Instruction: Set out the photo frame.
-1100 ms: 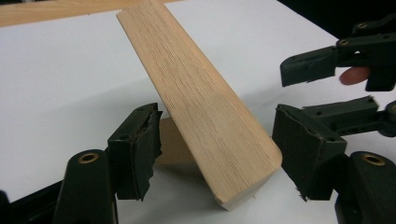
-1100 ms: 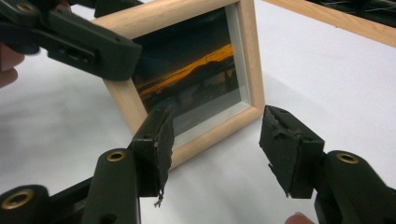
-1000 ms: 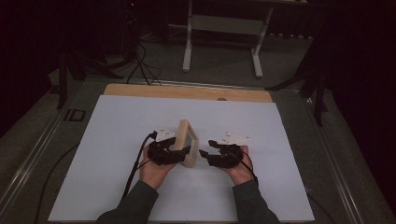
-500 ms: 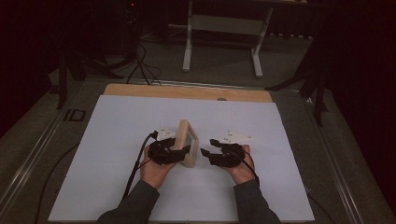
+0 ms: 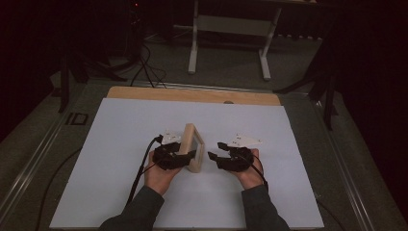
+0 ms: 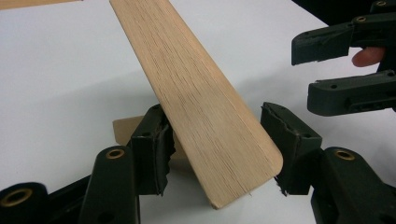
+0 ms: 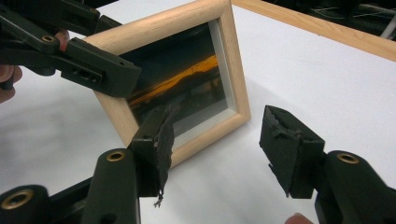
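A light wooden picture frame point(image 5: 191, 139) with a dark glazed front point(image 7: 187, 84) stands upright on the white sheet. My left gripper point(image 5: 188, 158) reaches it from the left, and its jaws have just been closing on the frame's near end. The wooden edge point(image 6: 205, 107) lies between its pads, which touch both sides. One of its fingers point(image 7: 98, 70) crosses the front of the frame. My right gripper point(image 7: 215, 144) is open and holds nothing. It stands a little to the right of the frame point(image 5: 215, 150), pointing at it.
A white sheet point(image 5: 120, 144) covers the table, with a bare wooden strip point(image 5: 192, 95) along the far edge. A black cable point(image 5: 139, 178) trails from the left gripper toward the front. Beyond the table, a grey stand point(image 5: 228, 29) is on the dark floor.
The left gripper's jaws have drawn in slightly around the frame's near end. Hands and frame have kept their places.
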Available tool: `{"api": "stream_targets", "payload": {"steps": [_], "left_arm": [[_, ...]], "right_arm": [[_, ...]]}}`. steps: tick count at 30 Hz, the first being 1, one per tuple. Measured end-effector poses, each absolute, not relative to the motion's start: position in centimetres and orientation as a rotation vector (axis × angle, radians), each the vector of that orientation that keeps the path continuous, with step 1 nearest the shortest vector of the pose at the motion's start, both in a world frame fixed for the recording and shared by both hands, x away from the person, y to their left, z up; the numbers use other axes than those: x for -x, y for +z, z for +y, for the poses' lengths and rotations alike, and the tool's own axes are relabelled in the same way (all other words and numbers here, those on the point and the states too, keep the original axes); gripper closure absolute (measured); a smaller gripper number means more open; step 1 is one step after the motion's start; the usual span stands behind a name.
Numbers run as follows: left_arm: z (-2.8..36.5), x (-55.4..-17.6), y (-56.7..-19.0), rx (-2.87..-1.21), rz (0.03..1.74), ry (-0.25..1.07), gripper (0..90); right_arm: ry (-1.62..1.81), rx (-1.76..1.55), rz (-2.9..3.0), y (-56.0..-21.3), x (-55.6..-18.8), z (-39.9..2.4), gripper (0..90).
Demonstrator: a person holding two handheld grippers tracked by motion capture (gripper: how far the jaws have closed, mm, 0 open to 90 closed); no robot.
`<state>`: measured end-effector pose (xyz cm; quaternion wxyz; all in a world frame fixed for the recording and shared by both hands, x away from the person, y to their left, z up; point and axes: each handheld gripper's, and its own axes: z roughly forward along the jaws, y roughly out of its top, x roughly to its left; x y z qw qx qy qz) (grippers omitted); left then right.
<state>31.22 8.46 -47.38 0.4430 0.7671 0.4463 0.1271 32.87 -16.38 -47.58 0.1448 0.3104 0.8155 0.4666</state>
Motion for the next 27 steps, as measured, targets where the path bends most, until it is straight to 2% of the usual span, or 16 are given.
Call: {"api": "stream_targets", "payload": {"steps": [8,14,23,27], "left_arm": [[8.6,-31.3,-47.3,-1.908,1.104,0.306,48.1],[8.9,-31.4,-47.2,-1.913,1.098,0.309,55.2],[8.8,-31.4,-47.0,-1.93,1.087,0.309,55.6],[8.7,-31.4,-47.0,-1.937,1.077,0.313,55.9]], "right_arm": [[1.355,-0.906,2.328,-47.2,-33.1,-16.7,44.0],[1.364,-0.909,2.315,-46.8,-33.1,-16.8,44.1],[1.382,-0.9,2.285,-46.1,-33.3,-16.7,44.4],[1.387,-0.906,2.255,-45.5,-33.3,-16.8,48.1]]}}
